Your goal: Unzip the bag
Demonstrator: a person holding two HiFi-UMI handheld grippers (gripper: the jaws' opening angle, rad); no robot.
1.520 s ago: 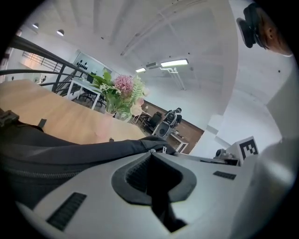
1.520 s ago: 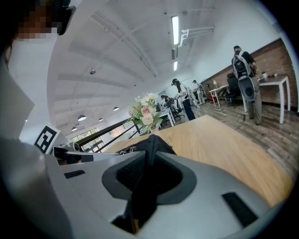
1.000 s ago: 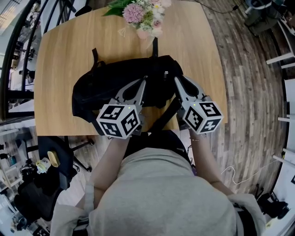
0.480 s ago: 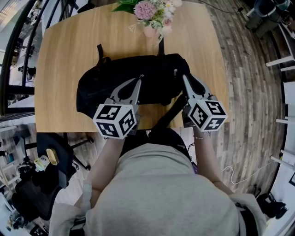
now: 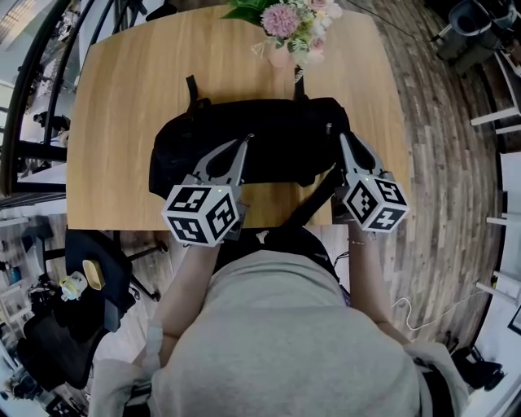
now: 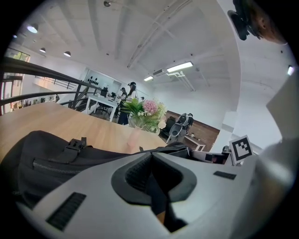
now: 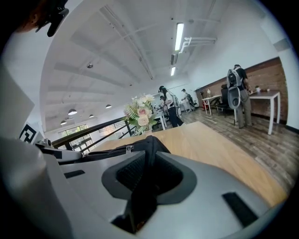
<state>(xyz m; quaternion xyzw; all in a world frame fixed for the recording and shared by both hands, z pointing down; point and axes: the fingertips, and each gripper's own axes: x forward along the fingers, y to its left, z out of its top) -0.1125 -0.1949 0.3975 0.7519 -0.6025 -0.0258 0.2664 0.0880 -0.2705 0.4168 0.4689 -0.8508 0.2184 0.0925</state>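
**Head view: Bag not yet unzipped, both grippers clamped on it**

The black bag (image 5: 269,151) lies across the middle of the table (image 5: 122,98), short of the flowers (image 5: 293,20) at the table's far edge. The left gripper (image 5: 246,138), over the table's centre, has its jaws pressed together on a dark strip of the bag's top. The right gripper (image 5: 342,140), toward the table's right edge, pinches a fold at the bag's end. The zipper (image 6: 46,164) looks closed, so the opening appears entirely left to do.
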